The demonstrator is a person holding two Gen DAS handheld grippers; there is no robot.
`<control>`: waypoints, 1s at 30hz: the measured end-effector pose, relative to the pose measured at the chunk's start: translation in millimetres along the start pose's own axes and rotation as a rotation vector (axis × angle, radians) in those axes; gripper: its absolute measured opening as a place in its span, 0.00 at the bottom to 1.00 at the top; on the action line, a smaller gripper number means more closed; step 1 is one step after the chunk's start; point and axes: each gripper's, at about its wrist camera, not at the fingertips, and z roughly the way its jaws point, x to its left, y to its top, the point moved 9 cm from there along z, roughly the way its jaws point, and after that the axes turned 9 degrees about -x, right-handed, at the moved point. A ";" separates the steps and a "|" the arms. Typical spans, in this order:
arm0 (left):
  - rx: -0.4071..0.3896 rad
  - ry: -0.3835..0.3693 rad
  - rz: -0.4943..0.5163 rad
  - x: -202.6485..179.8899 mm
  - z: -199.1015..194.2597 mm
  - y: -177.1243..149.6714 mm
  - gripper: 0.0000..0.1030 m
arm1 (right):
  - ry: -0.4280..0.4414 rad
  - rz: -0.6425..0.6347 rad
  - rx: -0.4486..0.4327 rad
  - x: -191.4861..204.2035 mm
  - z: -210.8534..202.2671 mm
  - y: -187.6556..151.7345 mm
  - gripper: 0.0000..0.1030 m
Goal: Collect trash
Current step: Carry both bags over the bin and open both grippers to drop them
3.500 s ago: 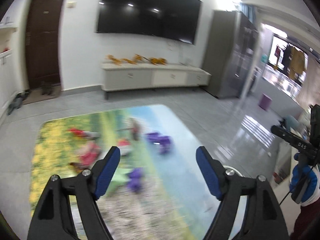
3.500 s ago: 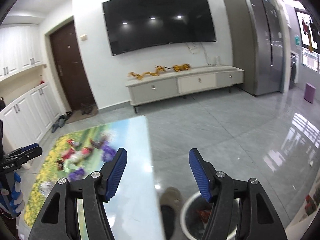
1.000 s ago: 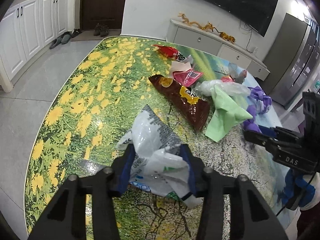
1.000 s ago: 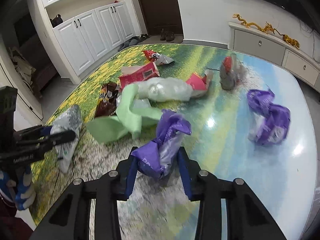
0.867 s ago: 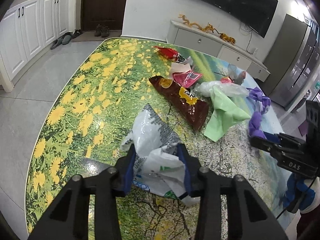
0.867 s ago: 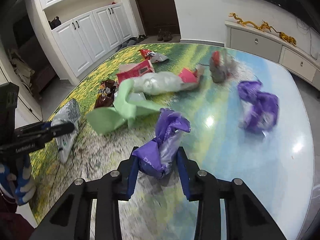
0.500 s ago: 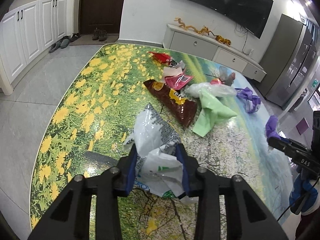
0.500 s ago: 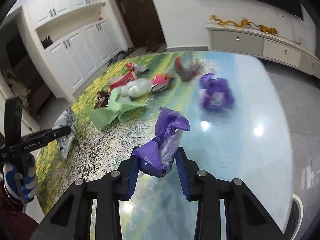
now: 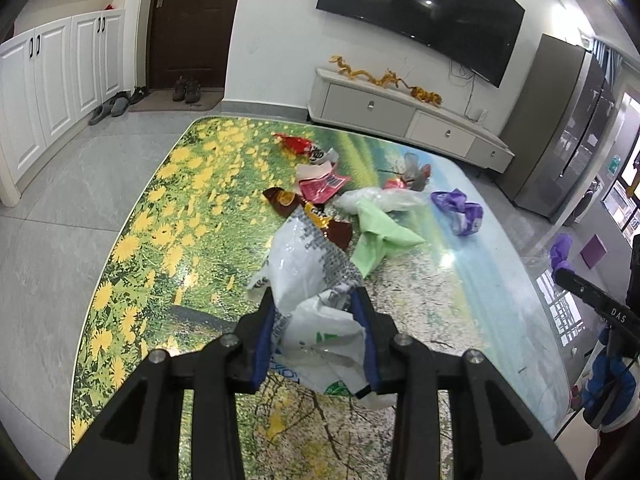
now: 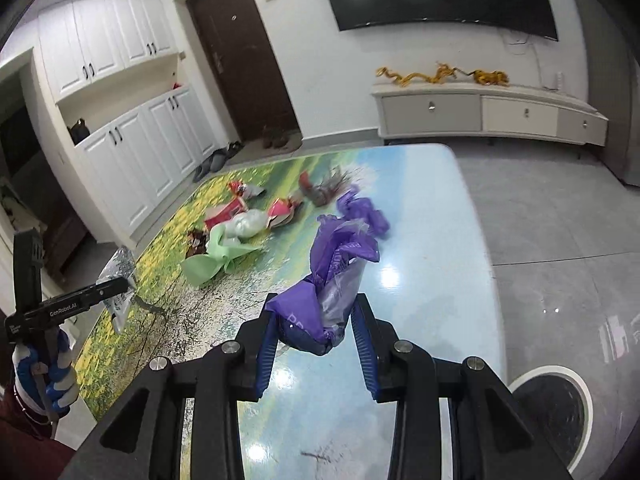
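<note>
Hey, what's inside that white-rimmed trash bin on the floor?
The bin shows only a dark liner or interior; the right gripper covers part of it, so any contents cannot be seen.

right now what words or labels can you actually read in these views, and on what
"DAS" on the black bar of the right gripper, seen from the left wrist.
"GenRobot.AI" on the black bar of the left gripper, seen from the right wrist.
Print on the white plastic bag, purple wrapper and snack packets: too crumpled or blurred to read.
</note>
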 end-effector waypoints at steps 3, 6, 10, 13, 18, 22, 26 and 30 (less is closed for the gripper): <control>-0.011 -0.009 0.006 -4.2 -6.6 1.6 0.33 | -0.018 0.007 -0.022 -5.8 -13.8 1.7 0.33; -0.024 -0.025 0.017 -12.8 -13.6 5.2 0.33 | -0.037 0.011 -0.044 -10.9 -27.3 3.3 0.33; -0.036 -0.071 0.058 -38.6 -18.1 13.6 0.33 | -0.066 0.026 -0.080 -22.4 -47.0 6.0 0.33; -0.041 -0.111 0.102 -63.9 -17.9 20.4 0.33 | -0.093 0.045 -0.109 -35.9 -64.3 7.0 0.33; -0.045 -0.217 0.204 -130.9 -14.4 32.4 0.33 | -0.160 0.076 -0.164 -64.3 -100.1 9.0 0.33; -0.036 -0.330 0.293 -202.4 -7.3 36.2 0.33 | -0.244 0.110 -0.197 -97.2 -130.1 5.0 0.33; -0.008 -0.433 0.390 -278.0 6.3 26.9 0.34 | -0.320 0.159 -0.195 -132.6 -152.4 -9.1 0.33; 0.058 -0.542 0.474 -357.8 23.5 3.6 0.34 | -0.384 0.207 -0.154 -166.2 -161.5 -31.2 0.33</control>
